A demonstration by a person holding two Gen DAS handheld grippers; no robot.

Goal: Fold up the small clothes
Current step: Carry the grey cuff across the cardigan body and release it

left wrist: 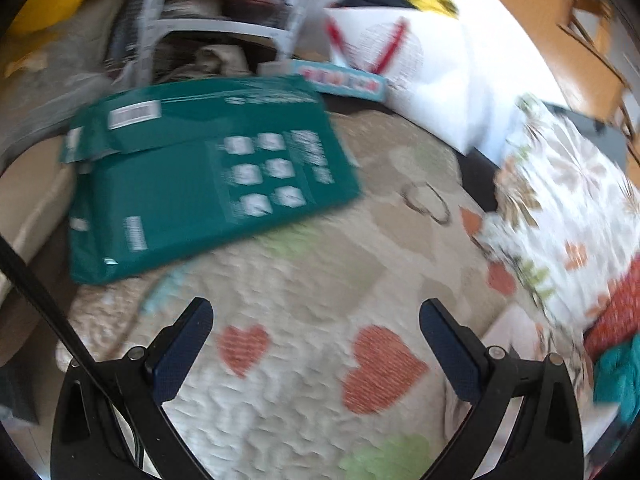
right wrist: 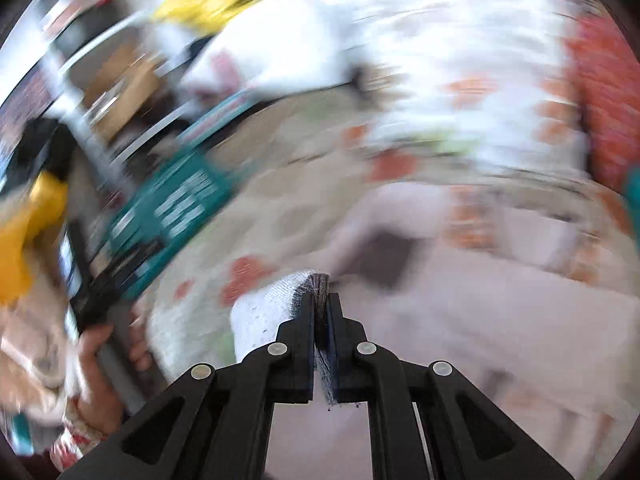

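A quilted bedspread point(left wrist: 304, 280) with red hearts covers the bed. A green package point(left wrist: 192, 184) lies on it, a floral pillow point(left wrist: 560, 208) beside, wooden floor point(left wrist: 576, 36) beyond in bright daylight.

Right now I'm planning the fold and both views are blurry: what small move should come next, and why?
Probably carry the white knitted sock with the grey toe over the bare heart-patterned quilt and lay it flat. The right gripper is shut on it, while the left gripper hangs open over the quilt with nothing between its fingers.
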